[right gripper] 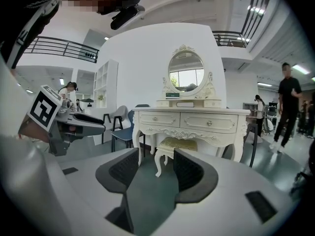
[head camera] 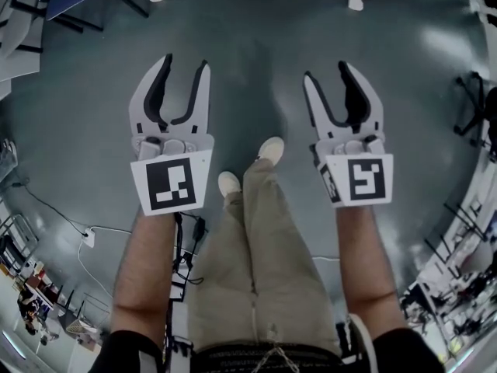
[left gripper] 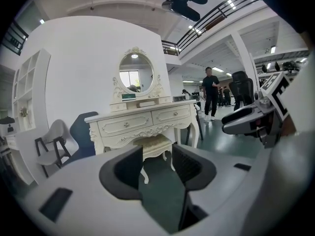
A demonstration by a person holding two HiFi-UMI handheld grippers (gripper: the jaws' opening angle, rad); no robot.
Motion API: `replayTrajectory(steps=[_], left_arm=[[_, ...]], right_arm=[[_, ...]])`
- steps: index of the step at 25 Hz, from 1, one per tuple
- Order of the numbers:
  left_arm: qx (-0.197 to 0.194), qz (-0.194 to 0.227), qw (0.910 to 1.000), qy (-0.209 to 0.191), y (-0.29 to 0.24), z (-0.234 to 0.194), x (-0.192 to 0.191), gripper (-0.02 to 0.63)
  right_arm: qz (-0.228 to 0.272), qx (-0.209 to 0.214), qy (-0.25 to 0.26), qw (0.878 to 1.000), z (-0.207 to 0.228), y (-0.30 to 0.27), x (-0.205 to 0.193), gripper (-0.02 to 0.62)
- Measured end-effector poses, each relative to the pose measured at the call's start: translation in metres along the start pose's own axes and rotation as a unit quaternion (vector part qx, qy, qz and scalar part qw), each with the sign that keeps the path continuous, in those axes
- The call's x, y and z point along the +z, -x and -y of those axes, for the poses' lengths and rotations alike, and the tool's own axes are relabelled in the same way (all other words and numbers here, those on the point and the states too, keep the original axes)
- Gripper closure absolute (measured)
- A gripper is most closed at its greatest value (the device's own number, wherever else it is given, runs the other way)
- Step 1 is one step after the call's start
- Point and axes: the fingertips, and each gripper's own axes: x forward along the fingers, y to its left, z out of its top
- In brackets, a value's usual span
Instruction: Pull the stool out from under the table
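Stool [right gripper: 177, 144], the cream carved one with a padded yellowish seat, sits tucked under the white ornate dressing table [right gripper: 197, 122] with its oval mirror [right gripper: 185, 72], well ahead of us across the dark green floor [head camera: 256, 68]. We've got our left gripper [head camera: 185, 62] and right gripper [head camera: 326, 71] held out front, both with jaws partly apart, empty, touching nothing.

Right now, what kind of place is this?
Probably a big open lab or showroom hall: white dressing table with oval mirror standing on bare floor, mezzanine railing overhead.
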Motion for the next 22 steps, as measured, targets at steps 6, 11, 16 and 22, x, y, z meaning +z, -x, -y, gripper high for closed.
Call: replayTrajectory(steps=[6,11,16,22], left_arm=[[0.007,-0.007,0.9999,0.008,-0.027,0.0,0.007,0.437],[-0.004,-0.02,0.9997,0.016,-0.048,0.006,0.01,0.437],[0.0,-0.023,0.9994,0.027,-0.065,0.012,0.01,0.437],[0.002,-0.028,0.9993,0.025,-0.079,0.009,0.007,0.437]], right_arm=[[-0.002,0.012,-0.012,1.0,0.017,-0.019,0.005,0.396],[-0.006,0.038,0.001,0.999,0.03,-0.033,0.008,0.396],[-0.009,0.051,0.024,0.998,0.045,-0.047,0.014,0.396],[-0.001,0.041,0.015,0.999,0.055,-0.064,0.017,0.396]])
